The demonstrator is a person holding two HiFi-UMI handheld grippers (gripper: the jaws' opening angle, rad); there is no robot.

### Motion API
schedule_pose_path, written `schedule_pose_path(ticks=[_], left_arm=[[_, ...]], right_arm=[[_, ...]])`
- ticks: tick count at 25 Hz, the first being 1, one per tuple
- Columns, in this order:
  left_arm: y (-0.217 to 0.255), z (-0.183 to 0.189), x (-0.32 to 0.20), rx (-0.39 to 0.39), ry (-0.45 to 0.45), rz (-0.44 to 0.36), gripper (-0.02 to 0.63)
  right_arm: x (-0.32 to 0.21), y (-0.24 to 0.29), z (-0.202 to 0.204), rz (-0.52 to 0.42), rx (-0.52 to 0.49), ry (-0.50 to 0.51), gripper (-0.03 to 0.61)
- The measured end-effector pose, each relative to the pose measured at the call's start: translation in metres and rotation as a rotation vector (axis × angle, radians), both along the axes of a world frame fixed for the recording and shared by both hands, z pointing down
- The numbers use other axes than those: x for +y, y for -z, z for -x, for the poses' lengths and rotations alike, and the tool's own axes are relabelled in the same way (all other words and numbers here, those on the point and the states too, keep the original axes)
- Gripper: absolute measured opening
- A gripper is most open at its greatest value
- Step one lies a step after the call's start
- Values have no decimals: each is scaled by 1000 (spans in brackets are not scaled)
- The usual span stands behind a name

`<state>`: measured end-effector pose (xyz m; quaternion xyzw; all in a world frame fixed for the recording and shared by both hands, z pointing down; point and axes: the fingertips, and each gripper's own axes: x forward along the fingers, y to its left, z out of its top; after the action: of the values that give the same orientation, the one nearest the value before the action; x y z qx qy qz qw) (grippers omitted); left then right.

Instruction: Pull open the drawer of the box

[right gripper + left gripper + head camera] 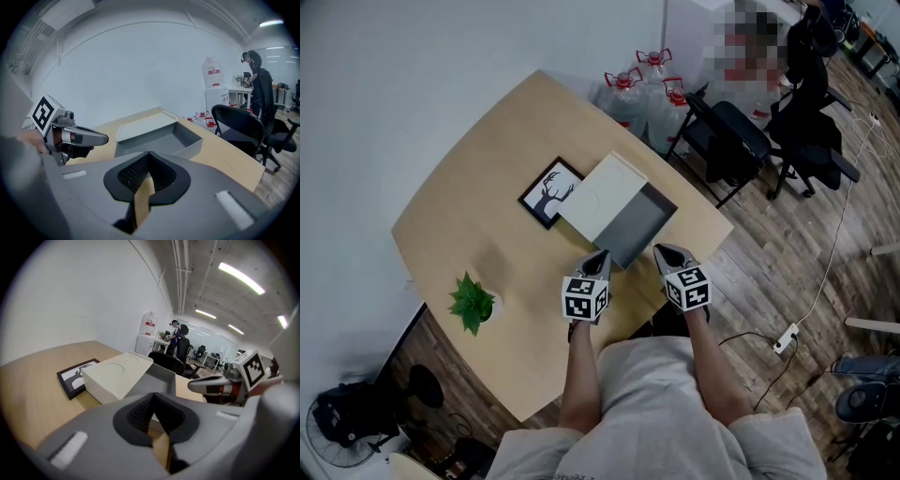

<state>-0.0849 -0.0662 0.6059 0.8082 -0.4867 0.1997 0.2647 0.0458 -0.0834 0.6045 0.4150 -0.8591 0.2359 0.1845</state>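
A white box lies on the wooden table with its grey drawer pulled out toward me and empty. In the head view my left gripper is just short of the drawer's near left corner and my right gripper just off its near right corner; both are shut and hold nothing. The left gripper view has its shut jaws in front of the box and drawer, with the right gripper beside it. In the right gripper view the jaws face the open drawer.
A black-framed deer picture lies left of the box and a small potted plant stands near the table's left front. Beyond the far edge are water bottles, black office chairs and a person. A fan stands on the floor.
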Motion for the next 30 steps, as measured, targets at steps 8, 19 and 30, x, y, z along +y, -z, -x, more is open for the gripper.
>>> schedule_pose_path(ticks=[8,19,30], left_arm=[[-1,0,0,-9,-11,2,53],[-2,-6,3,-14,-23,6,53],[-3,-7,7,-11,-17,10,53]], right_arm=[[0,3,-3,6,-31,-19,2],[6,0,-10,20,-12,-22,0],[10,-2,-13,23,-14,-18,2]])
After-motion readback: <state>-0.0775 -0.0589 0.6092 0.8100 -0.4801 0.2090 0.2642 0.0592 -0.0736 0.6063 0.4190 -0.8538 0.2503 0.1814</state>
